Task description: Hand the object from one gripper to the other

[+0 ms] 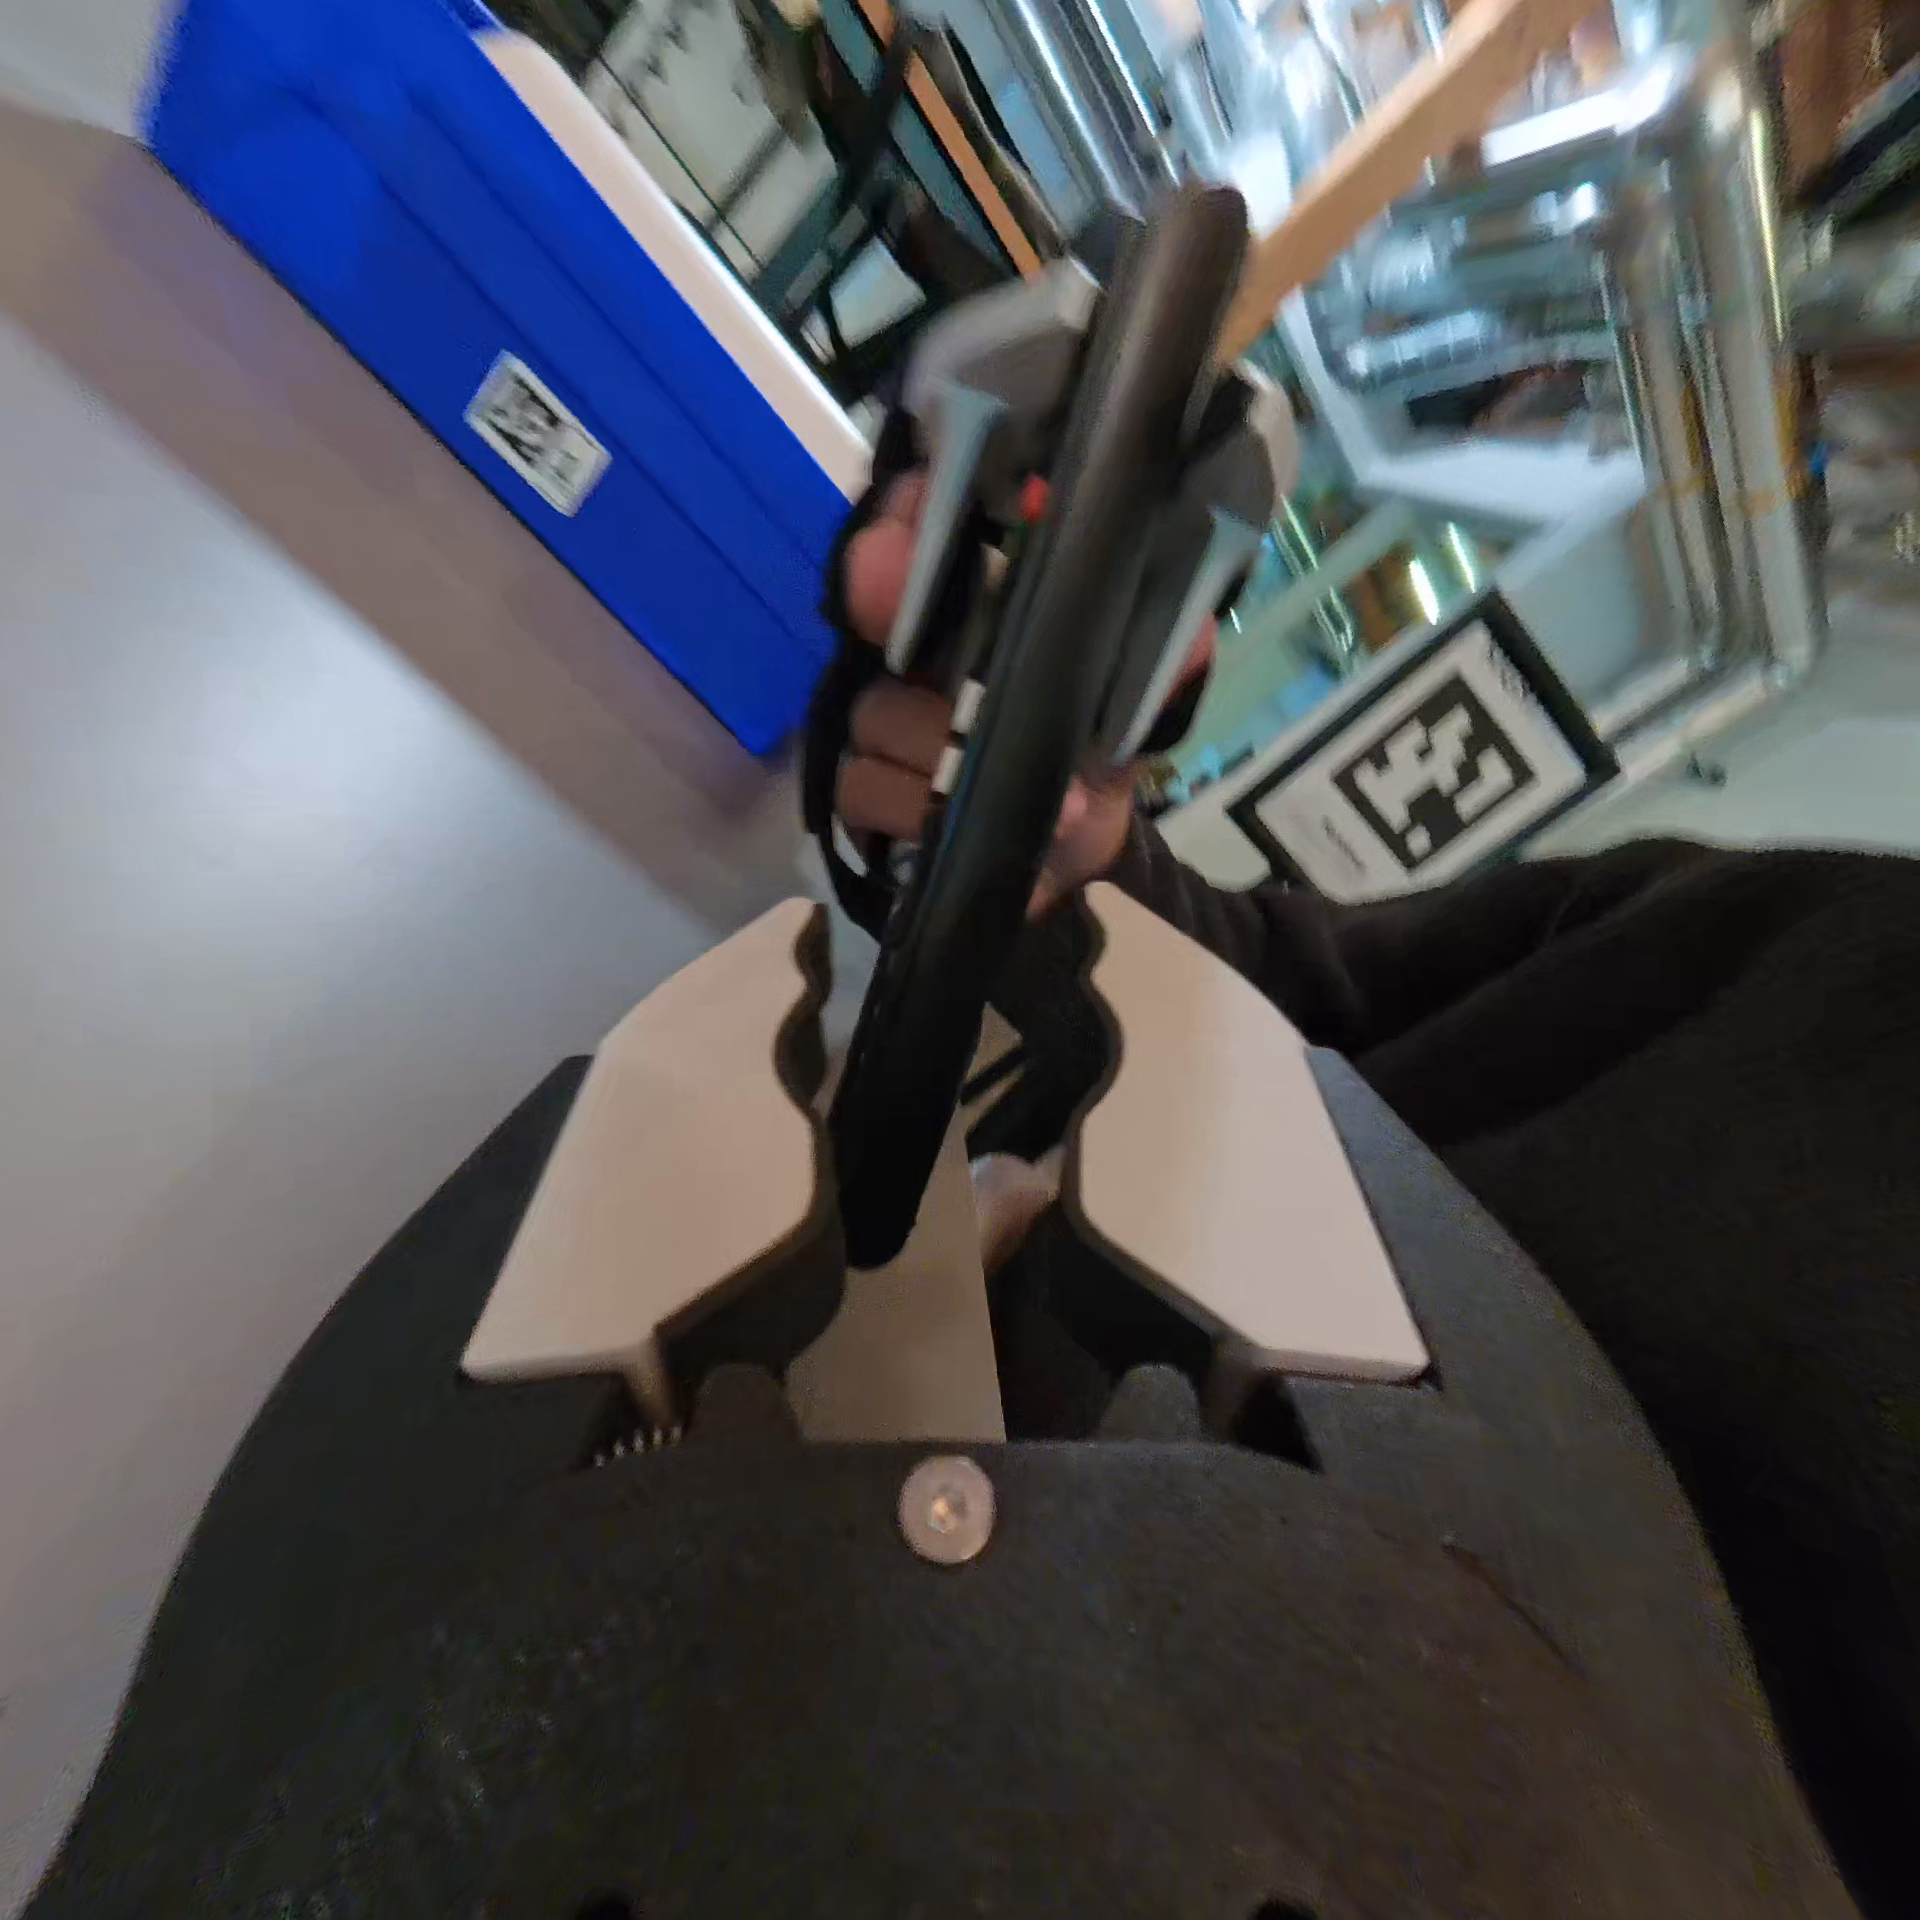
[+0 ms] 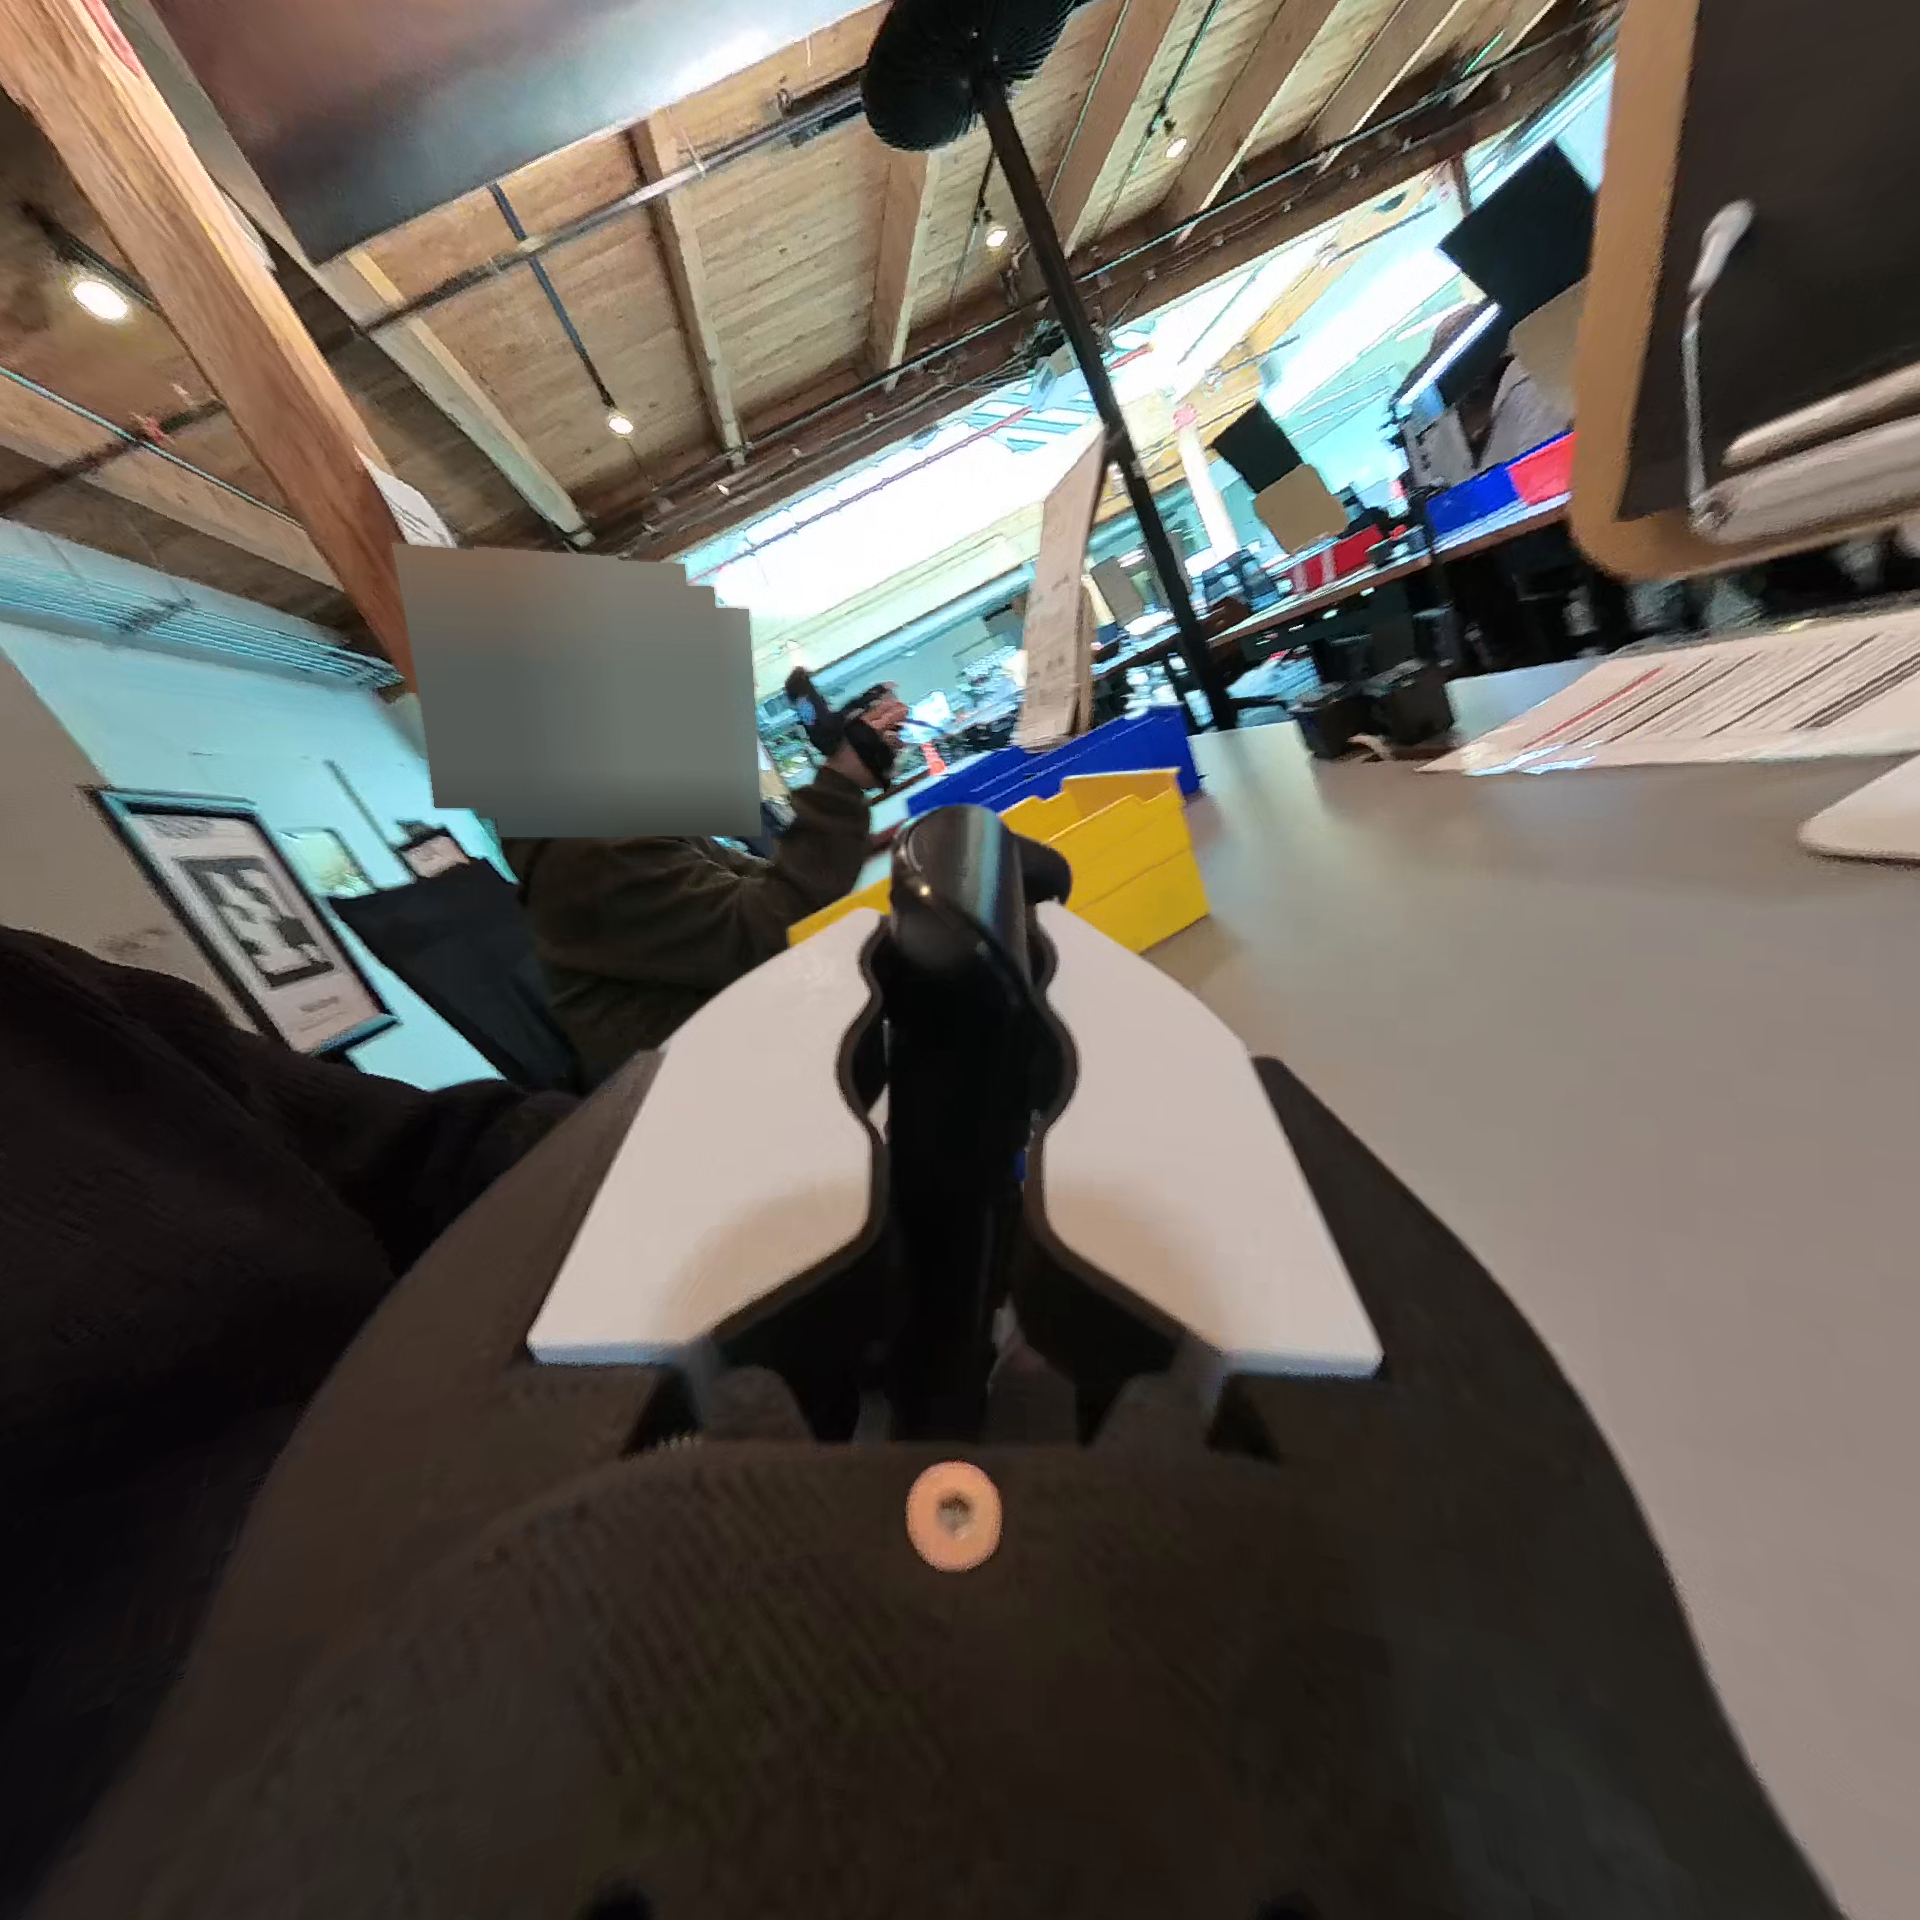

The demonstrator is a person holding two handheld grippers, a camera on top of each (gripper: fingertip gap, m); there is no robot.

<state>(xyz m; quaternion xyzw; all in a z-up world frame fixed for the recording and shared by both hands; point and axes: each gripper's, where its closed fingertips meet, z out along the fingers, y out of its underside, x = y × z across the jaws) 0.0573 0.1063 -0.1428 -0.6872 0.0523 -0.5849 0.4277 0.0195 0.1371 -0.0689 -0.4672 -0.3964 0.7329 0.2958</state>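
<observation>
Black remote (image 1: 997, 748) ran from the spread left gripper (image 1: 951, 1049) toward 1 o'clock, clamped by the right gripper (image 2: 956, 1023); its buttons were blurred. Grey table (image 2: 1558, 1039) lay beneath.

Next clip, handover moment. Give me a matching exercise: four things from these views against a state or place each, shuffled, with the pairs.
Things
1. left gripper
2. right gripper
3. black remote
4. yellow bin

States or places
A. on the grey table, in the background
B. shut on the black remote
C. open, one jaw either side of the remote's near end
D. reaches from one gripper into the other

Pairs: 1-C, 2-B, 3-D, 4-A
</observation>
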